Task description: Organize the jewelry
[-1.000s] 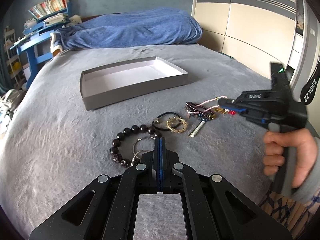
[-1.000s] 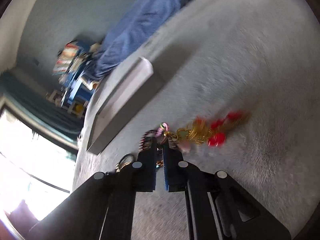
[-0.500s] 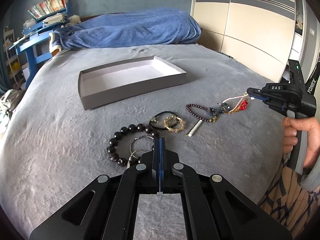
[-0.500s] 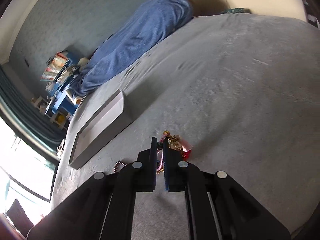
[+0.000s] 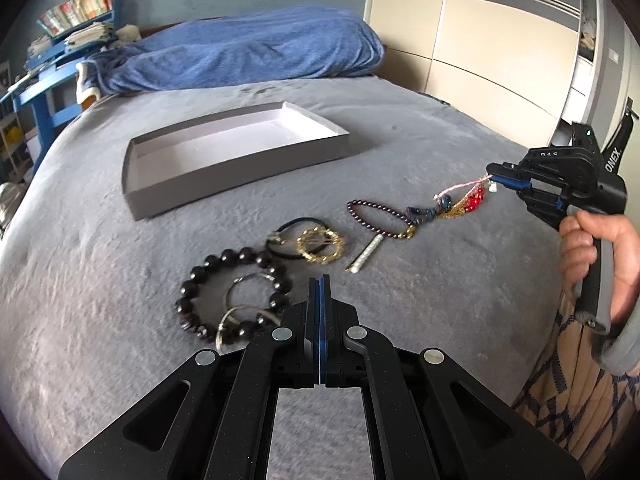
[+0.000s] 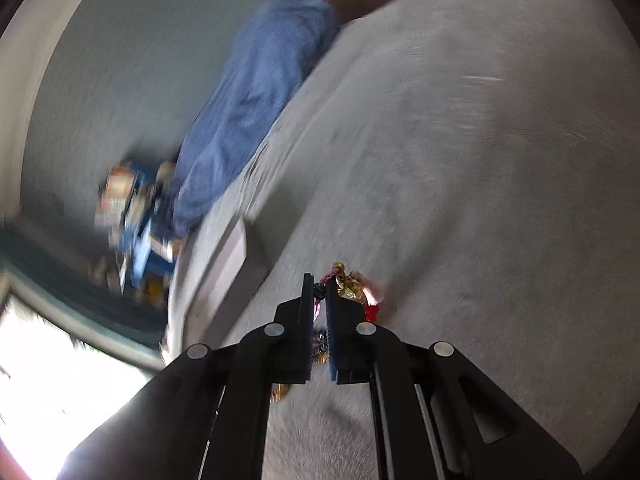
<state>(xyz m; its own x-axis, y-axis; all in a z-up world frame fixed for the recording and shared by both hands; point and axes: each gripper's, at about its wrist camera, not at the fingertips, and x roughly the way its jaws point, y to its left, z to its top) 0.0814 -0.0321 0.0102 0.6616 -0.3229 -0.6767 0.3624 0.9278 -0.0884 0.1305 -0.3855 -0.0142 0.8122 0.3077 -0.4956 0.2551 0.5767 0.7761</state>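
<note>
R gripper (image 5: pixel 493 179) clamping pink cord of tangled bracelets (image 5: pixel 448 208), rest trailing below-left on bed. Lifting slow to free purple strand. L gripper (image 5: pixel 319 292) together, idle.

A pink-corded bracelet with red and gold beads (image 5: pixel 466 202) hangs taut from the right gripper (image 5: pixel 493 179), its tail tangled with a dark purple bead strand (image 5: pixel 378 216) on the blanket. Ahead of the left gripper (image 5: pixel 319 280) lie a black bead bracelet (image 5: pixel 224 260), silver rings (image 5: pixel 248 292), a gold ring (image 5: pixel 320 245) and a white bar (image 5: pixel 366 258). The open grey tray (image 5: pixel 224 176) sits beyond them.
</note>
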